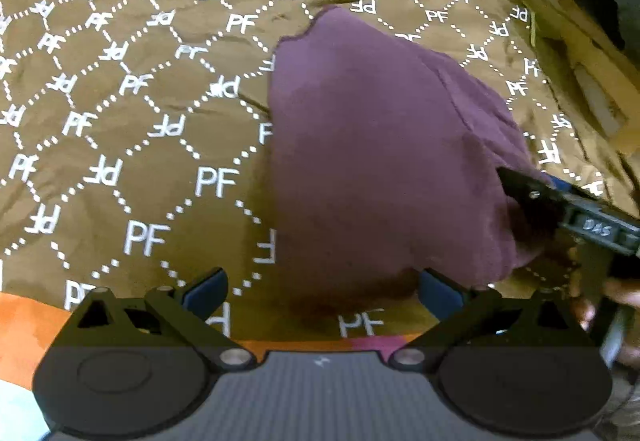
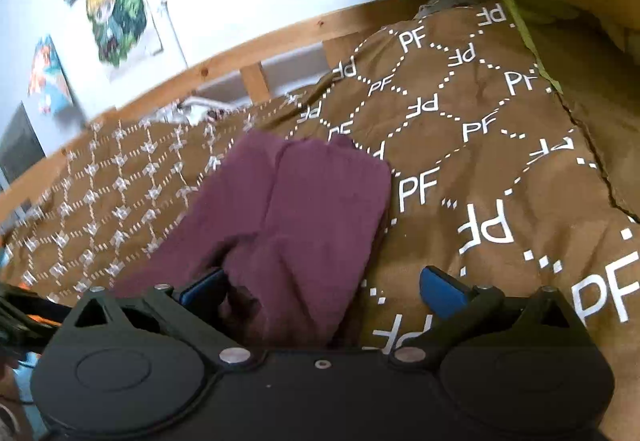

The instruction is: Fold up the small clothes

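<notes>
1. Purple garment (image 2: 296, 225) lies folded on the brown PF-print bedspread (image 2: 492, 169), its long axis running straight away from the right gripper (image 2: 324, 291).
2. Right jaws spread wide, near end of the cloth between them, unpinched.
3. Left gripper (image 1: 324, 291) gapes too, nothing between its jaws, garment just ahead.

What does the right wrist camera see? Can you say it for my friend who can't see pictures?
A purple garment lies folded on a brown bedspread printed with white "PF" letters. The right gripper hangs just over its near edge with jaws wide open, not pinching it. Behind are a wooden bed rail and colourful cartoon posters on a white wall.
</notes>
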Action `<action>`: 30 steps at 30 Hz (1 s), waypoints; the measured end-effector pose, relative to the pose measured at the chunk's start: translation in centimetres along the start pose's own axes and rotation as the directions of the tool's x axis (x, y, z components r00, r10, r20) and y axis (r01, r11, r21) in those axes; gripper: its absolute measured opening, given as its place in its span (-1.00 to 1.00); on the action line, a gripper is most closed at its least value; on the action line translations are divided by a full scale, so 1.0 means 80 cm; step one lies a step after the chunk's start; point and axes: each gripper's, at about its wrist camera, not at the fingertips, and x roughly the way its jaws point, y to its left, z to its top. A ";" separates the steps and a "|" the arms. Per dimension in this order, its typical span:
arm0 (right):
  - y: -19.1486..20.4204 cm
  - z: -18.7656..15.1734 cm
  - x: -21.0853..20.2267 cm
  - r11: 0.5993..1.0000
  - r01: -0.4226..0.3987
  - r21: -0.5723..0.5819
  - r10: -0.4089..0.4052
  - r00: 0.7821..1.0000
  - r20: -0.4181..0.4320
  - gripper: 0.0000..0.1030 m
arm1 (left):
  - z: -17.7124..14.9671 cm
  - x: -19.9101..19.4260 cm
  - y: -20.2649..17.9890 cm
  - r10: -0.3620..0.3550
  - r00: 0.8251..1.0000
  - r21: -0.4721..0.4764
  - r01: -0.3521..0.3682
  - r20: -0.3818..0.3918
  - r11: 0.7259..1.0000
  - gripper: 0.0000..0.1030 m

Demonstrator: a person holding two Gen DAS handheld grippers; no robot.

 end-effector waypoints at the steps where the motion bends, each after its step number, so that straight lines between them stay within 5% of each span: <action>1: 0.001 -0.001 0.001 1.000 -0.002 -0.001 0.002 1.000 0.000 0.99 | 0.000 -0.001 0.003 -0.015 1.000 -0.009 0.015 0.001 1.000 0.99; 12: -0.032 0.029 0.008 0.980 -0.090 0.178 0.066 0.989 0.135 0.99 | 0.024 0.005 0.026 -0.139 0.990 -0.018 0.139 0.018 0.990 0.99; 22: -0.030 0.038 0.021 0.987 -0.062 0.149 0.046 0.993 0.110 0.96 | 0.031 0.023 0.025 -0.177 0.984 0.030 0.177 -0.017 0.984 0.99; 30: -0.032 0.041 0.020 0.986 0.066 0.155 -0.079 0.994 0.079 0.46 | 0.037 0.033 0.035 -0.153 0.987 -0.012 0.153 -0.042 0.988 1.00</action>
